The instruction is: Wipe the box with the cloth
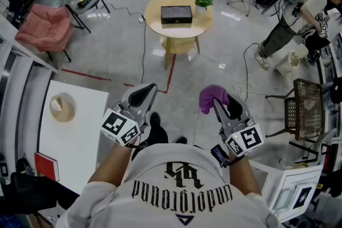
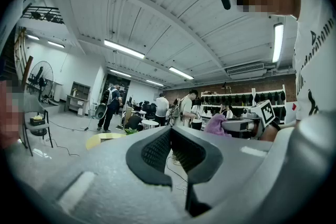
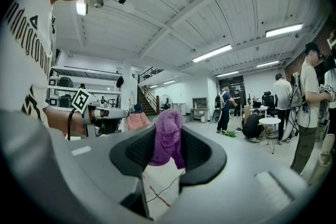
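While my right tool gripped the purple cloth, my left tool sat closed, empty, well apart from the black box.

Your cloth looks soft and fuzzy, a purple fabric. The right gripper around it has matt grey plastic fingers with ribbed black pads. Beyond the cloth, the dark box looks smooth, its desk pale wood, the floor glossy.
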Demonstrator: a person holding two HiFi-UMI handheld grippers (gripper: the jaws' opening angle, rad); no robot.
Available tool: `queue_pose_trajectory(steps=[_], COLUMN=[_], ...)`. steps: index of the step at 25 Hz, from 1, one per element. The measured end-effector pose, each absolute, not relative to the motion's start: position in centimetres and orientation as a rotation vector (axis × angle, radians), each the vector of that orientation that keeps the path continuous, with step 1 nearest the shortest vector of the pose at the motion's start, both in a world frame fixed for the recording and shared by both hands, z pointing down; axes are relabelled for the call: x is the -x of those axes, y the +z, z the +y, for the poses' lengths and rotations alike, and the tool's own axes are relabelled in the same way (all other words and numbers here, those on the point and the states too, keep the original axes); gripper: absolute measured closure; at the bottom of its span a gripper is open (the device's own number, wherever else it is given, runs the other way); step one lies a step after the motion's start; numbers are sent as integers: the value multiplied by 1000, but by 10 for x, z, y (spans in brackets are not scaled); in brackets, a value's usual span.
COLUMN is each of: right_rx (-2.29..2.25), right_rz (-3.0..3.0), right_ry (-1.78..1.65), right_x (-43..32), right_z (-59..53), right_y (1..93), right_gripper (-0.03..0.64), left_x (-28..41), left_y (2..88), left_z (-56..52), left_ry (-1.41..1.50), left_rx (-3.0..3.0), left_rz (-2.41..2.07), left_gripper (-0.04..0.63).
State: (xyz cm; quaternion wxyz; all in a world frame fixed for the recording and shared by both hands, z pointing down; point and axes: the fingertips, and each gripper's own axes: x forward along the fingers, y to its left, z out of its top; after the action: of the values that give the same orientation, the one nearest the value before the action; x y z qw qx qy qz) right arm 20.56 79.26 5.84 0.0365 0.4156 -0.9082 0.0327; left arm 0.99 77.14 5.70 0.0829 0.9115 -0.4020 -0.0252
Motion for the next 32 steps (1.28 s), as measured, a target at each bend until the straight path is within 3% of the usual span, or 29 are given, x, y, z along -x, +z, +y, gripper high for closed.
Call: queue_pose_trajectory(steps=[12, 32], right_rx=[-1247, -1317], right_rz=[-2788, -2698], right_ry=[104, 187], right_x=[-179, -76], right_z=[754, 593], right_y=[66, 90], right_gripper=[482, 480], left_x=[21, 112], left_y=[75, 86], left_z=[730, 560], left_ry=[-69, -68], left_rx=[-2691, -2692], left_rz=[-1190, -1040], left_gripper=[588, 588])
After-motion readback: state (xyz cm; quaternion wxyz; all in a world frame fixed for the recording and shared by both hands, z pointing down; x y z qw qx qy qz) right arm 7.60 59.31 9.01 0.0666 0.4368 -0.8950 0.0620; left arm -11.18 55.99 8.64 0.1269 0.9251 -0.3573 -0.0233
